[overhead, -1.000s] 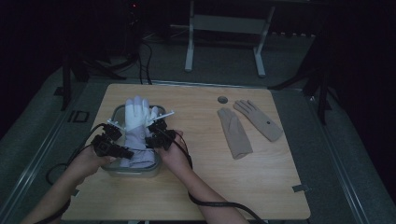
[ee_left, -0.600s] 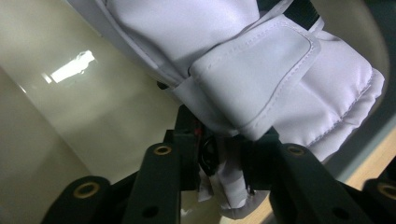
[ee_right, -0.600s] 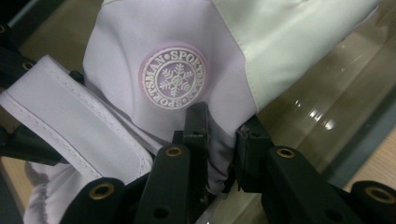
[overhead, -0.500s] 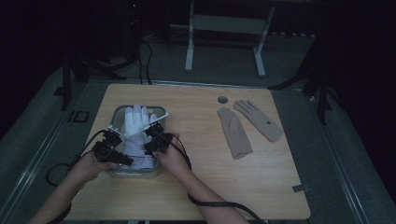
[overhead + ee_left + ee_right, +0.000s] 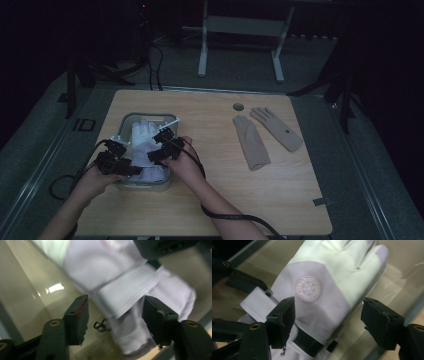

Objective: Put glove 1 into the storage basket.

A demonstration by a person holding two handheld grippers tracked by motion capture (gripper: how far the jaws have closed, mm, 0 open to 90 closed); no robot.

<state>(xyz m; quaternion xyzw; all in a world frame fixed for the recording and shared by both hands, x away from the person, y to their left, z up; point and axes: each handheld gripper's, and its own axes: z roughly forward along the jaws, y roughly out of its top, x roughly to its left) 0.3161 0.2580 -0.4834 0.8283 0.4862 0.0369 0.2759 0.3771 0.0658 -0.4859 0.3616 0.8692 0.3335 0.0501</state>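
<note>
Both grippers, left (image 5: 115, 315) and right (image 5: 328, 320), gape empty over white glove (image 5: 329, 285) in clear bin (image 5: 127, 122); cuff nearest, fingers pointing away.

Dim room, dark walls. Grey floor (image 5: 240, 70) w/ cables. Pale metal stand (image 5: 240, 30) behind wooden bench (image 5: 280, 190). Light on bench only.

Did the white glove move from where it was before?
Yes. The white glove slid toward the person, down into the clear container; earlier its fingers poked past the container's far rim.
</note>
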